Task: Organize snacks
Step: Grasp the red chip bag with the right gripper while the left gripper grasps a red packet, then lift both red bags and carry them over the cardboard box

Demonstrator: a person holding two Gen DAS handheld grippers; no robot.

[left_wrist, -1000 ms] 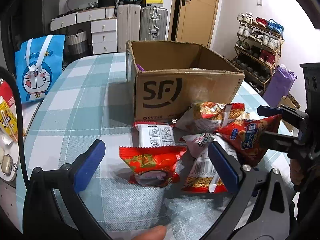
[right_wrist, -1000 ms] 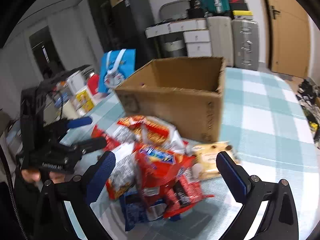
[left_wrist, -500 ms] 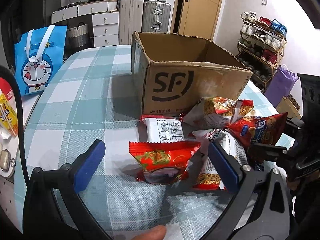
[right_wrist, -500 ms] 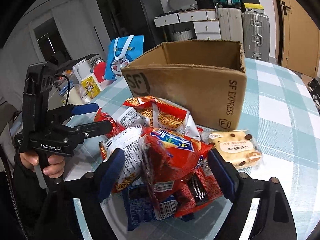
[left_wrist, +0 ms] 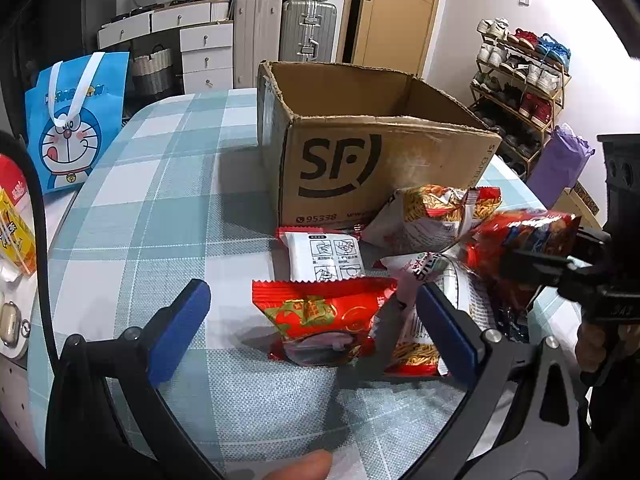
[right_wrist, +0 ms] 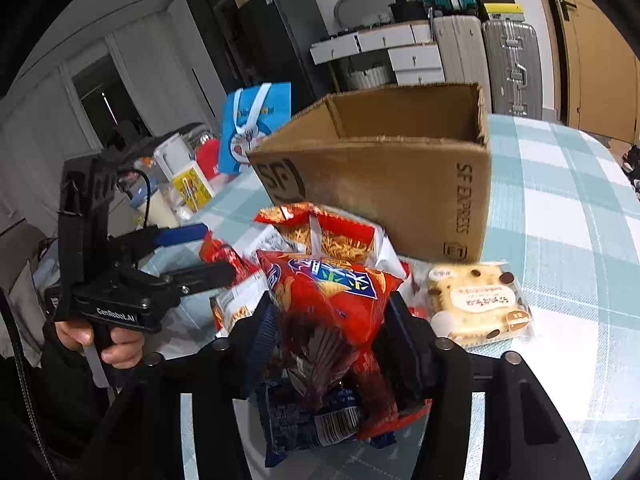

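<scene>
While right gripper (right_wrist: 332, 340) pinches chip bag (right_wrist: 332, 292), its base hidden.

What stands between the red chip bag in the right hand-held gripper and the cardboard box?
The noodle snack bag lies against the cardboard box wall, between it and the red chip bag held by the right hand-held gripper. The open top looks unobstructed.
</scene>
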